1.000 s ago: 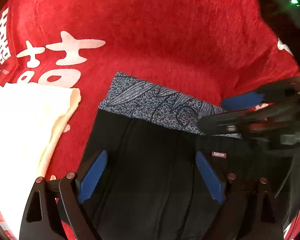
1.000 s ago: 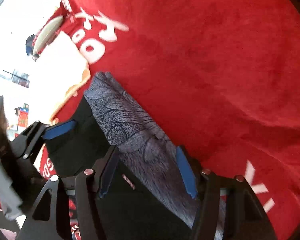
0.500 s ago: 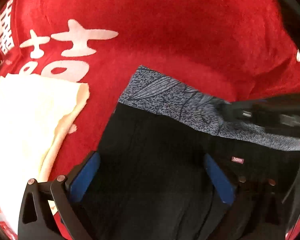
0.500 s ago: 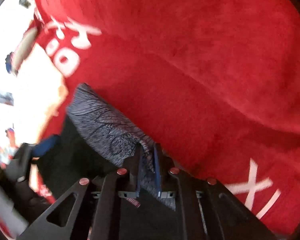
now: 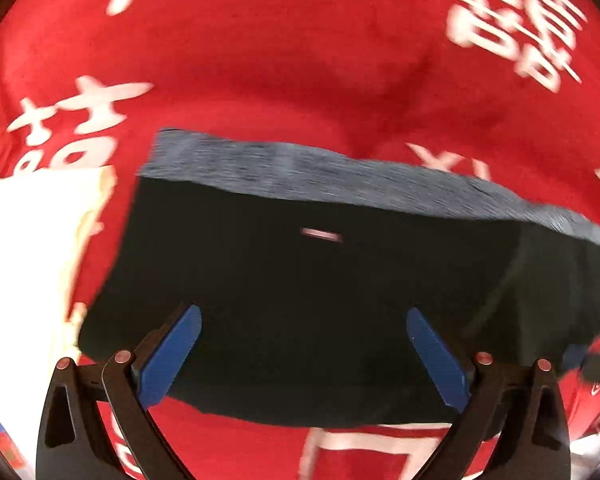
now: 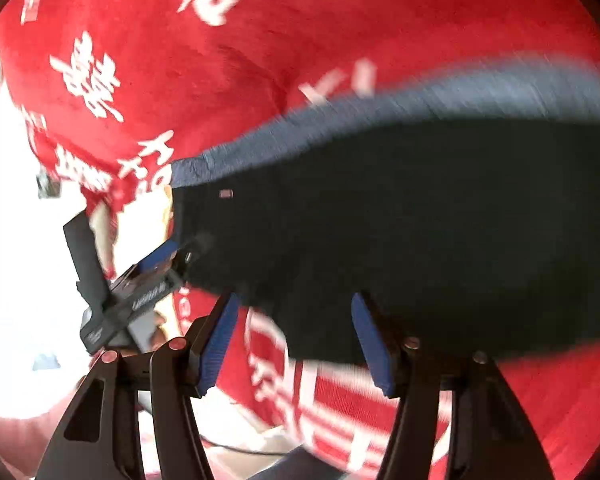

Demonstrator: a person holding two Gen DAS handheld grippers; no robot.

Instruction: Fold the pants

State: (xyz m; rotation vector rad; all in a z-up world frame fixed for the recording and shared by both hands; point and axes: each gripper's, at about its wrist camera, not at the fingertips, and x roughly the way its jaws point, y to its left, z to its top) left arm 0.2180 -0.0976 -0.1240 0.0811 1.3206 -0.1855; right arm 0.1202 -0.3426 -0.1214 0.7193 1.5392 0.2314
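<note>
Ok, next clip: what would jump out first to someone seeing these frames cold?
The bright red plush cloth with white lettering fills both views, and the folded black pants with a grey patterned waistband lie across its middle. A cream folded cloth sits just left of the pants in the left wrist view. Both blue-padded grippers hang over the pants' near edge, the left gripper wide open and the right gripper opening, nothing between the fingers.

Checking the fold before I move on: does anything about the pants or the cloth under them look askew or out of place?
Nothing stands out. The black pants lie folded flat on the red cloth, grey waistband running along the far edge. A cream cloth sits beside them, apart. Both frames are motion-blurred, so small wrinkles cannot be judged.
</note>
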